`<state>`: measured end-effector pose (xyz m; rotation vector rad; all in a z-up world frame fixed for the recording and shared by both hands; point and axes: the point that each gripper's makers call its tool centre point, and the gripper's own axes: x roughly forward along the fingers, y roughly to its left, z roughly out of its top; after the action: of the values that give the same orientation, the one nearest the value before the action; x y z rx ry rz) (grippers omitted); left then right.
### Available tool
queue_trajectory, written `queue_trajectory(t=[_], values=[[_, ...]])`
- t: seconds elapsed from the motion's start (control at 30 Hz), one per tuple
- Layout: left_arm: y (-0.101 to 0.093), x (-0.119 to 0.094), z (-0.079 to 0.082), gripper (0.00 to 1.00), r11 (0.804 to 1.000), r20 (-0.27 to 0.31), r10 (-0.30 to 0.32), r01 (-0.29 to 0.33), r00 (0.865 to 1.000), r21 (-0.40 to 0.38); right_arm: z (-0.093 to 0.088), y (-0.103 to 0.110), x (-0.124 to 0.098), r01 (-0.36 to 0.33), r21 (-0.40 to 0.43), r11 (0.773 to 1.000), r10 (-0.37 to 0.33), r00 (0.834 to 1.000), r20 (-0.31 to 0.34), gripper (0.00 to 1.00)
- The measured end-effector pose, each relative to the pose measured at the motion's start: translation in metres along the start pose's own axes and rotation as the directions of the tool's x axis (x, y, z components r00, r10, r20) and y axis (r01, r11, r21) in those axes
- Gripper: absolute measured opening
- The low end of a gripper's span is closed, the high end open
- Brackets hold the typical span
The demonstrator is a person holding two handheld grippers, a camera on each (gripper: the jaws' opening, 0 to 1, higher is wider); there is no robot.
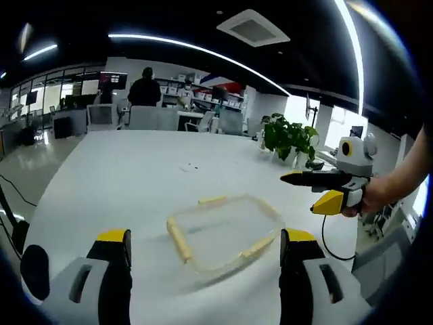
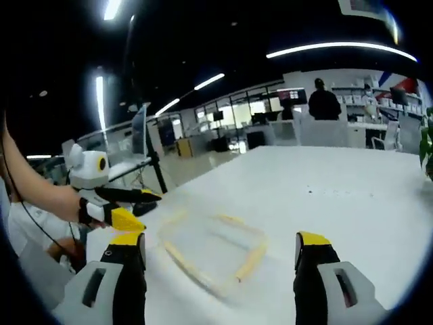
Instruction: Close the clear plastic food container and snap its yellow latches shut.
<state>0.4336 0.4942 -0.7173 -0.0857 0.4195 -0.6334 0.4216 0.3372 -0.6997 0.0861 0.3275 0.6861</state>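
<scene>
Left gripper view: my left gripper (image 1: 204, 254) spread wide, empty, above container (image 1: 223, 233) on white table (image 1: 122, 183). Right gripper (image 2: 220, 261) likewise spread, empty, hovering. Lid seems on; yellow latches (image 1: 178, 240) likely unsnapped. Approach step; next, I lower onto latch, press.

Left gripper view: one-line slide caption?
Open left gripper above the clear container on the white table; right gripper nearby.

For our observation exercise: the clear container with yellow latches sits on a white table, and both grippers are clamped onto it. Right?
Not quite. The container sits on the white table, but neither gripper touches it: the left gripper view shows the left gripper open above it and the right gripper held off beside it.
</scene>
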Motion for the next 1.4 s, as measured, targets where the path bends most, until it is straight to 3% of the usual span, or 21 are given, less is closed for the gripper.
queue_trajectory(t=[0.27, 0.77, 1.0, 1.4], values=[[0.002, -0.027, 0.0, 0.91, 0.996, 0.035, 0.044, -0.042, 0.998, -0.073, 0.008, -0.002, -0.027, 0.043, 0.024, 0.999, -0.044, 0.999, 0.027, 0.9], [-0.012, -0.069, 0.009, 0.89, 0.996, 0.093, 0.073, -0.067, 0.993, -0.064, 0.016, 0.008, -0.066, 0.096, 0.059, 0.994, -0.101, 0.991, 0.082, 0.87], [-0.023, -0.09, 0.008, 0.88, 0.996, 0.111, 0.073, -0.066, 0.991, -0.065, 0.018, 0.017, -0.083, 0.097, 0.037, 0.995, -0.1, 0.991, 0.091, 0.86], [-0.022, -0.115, 0.0, 0.88, 0.991, 0.13, 0.125, -0.116, 0.984, -0.073, 0.018, 0.015, -0.115, 0.142, 0.08, 0.987, -0.152, 0.98, 0.13, 0.85]])
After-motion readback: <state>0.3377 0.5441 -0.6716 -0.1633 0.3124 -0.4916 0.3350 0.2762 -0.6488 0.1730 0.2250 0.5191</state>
